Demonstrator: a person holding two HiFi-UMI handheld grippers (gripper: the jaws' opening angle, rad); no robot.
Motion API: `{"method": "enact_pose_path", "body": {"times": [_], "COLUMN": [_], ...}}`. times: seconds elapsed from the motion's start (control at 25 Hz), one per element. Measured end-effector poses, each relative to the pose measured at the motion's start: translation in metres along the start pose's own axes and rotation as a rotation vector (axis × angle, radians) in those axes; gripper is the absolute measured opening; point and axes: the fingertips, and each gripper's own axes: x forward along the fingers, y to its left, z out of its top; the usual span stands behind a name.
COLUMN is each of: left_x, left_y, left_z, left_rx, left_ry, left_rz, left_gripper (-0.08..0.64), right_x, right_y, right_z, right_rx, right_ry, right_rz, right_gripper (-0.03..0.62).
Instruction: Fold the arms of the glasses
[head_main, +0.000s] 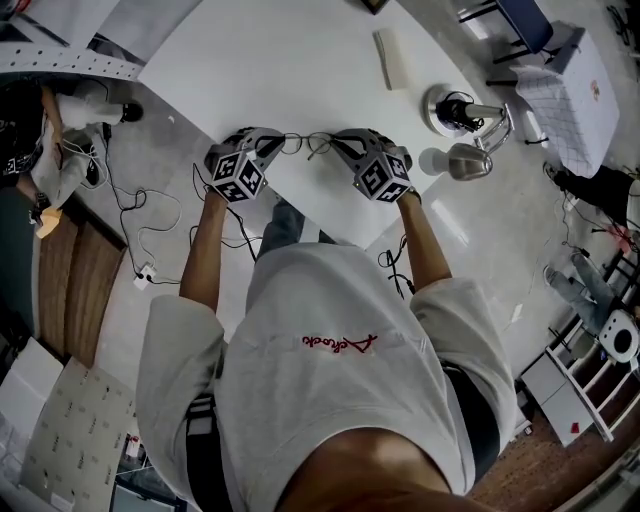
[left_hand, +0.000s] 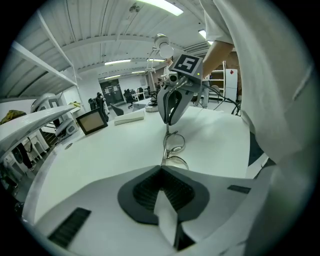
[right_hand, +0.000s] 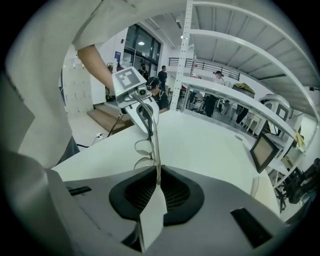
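White sweatshirt (head_main: 340, 400) of the person fills the lower half of the head view, both forearms reaching up-frame. Thin wire-frame glasses (head_main: 305, 143) sit at centre frame, strung between the two gripper tips over the lower edge of the white table (head_main: 300, 60); can't tell if they touch the top.

Left gripper (head_main: 275, 142) is left of the glasses. In the left gripper view its jaws are pinched together on the frame end, and both round lenses (left_hand: 174, 143) line up just past them.

Right gripper (head_main: 335, 143) is right of the glasses. In the right gripper view its jaws are clamped on a thin straight rod of the frame (right_hand: 157, 150). The rod runs up-frame to the other gripper's tips, with the lens rims just left of it. The two grippers point at each other, tips close together.

Further out in the head view:
- Pale flat bar (head_main: 388, 58) lies on the table, upper centre.
- Chrome desk lamp (head_main: 470, 115) stands at the table's right edge, upper right.
- Loose cables (head_main: 150, 215) lie on the grey floor at left.

Small dark screen (left_hand: 91, 121) stands on the table, left of centre in the left gripper view.
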Motion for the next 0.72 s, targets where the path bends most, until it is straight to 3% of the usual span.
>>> {"method": "enact_pose_path", "body": {"times": [0.4, 0.72], "left_x": [-0.001, -0.031], "left_y": [0.003, 0.021], "left_z": [0.0, -0.025], "left_rx": [-0.028, -0.163], "left_ry": [-0.031, -0.051], "left_rz": [-0.011, 0.105], "left_gripper": [0.029, 0.029], "right_x": [0.023, 0.035], "right_y": [0.008, 0.012], "right_z": [-0.001, -0.003], "right_rx": [-0.114, -0.187], "right_ry": [0.083, 0.162], "right_rz": [0.081, 0.087], "right_gripper": [0.06, 0.06]}}
